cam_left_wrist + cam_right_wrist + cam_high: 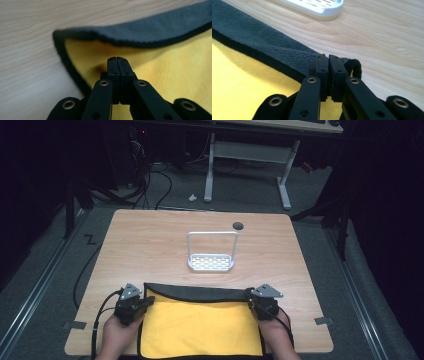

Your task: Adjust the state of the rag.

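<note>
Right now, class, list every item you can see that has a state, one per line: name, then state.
Yellow cloth with black edging and grey underside: flat on the table, far edge folded back so the grey side shows.
White rack with a slotted base and tall wire handle: upright, empty, apart from the cloth.
Left gripper: shut on the cloth's far left corner.
Right gripper: shut on the cloth's far right corner.
Wooden table: level.

A fleecy cloth [200, 327], matt yellow on one face and nubbly dark grey on the other with black edging, lies on a smooth, pale wood-grain tabletop [150, 245]. A white rack [211, 262] looks like smooth plastic. The gripper jaws are matt black with metal rivets.
</note>
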Tool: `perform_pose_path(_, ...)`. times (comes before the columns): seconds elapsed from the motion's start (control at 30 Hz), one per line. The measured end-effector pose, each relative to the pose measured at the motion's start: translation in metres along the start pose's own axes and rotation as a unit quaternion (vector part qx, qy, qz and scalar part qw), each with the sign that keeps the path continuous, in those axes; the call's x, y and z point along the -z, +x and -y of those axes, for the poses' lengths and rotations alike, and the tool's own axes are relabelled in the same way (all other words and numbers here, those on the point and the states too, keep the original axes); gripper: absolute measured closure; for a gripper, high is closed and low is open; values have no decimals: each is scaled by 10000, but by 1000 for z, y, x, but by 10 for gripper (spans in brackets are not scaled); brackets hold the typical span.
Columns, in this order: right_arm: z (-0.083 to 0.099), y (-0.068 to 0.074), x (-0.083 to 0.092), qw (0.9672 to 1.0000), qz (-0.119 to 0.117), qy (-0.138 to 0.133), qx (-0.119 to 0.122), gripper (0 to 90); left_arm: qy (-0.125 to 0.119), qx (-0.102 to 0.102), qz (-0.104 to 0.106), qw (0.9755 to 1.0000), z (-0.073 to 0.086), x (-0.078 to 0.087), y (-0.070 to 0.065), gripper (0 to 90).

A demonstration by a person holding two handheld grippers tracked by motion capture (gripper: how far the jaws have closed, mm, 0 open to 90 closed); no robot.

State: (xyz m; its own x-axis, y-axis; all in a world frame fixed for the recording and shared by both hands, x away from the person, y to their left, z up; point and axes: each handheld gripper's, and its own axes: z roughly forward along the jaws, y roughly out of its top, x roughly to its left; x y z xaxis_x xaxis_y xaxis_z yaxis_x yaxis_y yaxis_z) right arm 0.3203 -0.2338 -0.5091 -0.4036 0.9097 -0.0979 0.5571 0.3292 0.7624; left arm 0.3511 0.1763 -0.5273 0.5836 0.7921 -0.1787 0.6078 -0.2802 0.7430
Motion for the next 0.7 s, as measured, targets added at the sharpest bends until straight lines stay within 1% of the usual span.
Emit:
perform_pose_path(0.03,-1,-1,-2,10000,16,-7,17,872,-67,57,19,10000,-6,-5,1,893)
perform_pose_path(0.1,-4,-5,-5,10000,29,-43,-3,869,-248,149,102,9995,-15,-8,1,896)
perform_pose_path(0.17,-9,-10,-9,9999,88,-71,-62,859,-320,116,37,9994,-25,-10,1,897)
perform_pose_path(0.27,-16,-18,-18,9997,161,-70,-159,846,-400,326,40,9987,-37,-15,8,897)
perform_pose_path(0.33,-21,-24,-25,9995,196,-86,-225,831,-373,396,-18,9985,-43,-19,12,898)
perform_pose_path(0.43,-27,-30,-30,9992,193,-134,-326,749,-261,493,-83,9984,-43,-24,19,894)
perform_pose_path(0.47,-28,-32,-29,9989,186,-196,-371,745,-257,501,-95,9984,-42,-25,20,893)
perform_pose_path(0.53,-29,-34,-26,9986,179,-297,-387,736,-258,535,-90,9982,-41,-26,21,890)
perform_pose_path(0.63,-31,-35,-20,9983,174,-387,-402,733,-249,463,-78,9986,-40,-24,20,881)
perform_pose_path(0.7,-30,-34,-15,9984,159,-422,-329,743,-264,373,-48,9989,-37,-19,17,861)
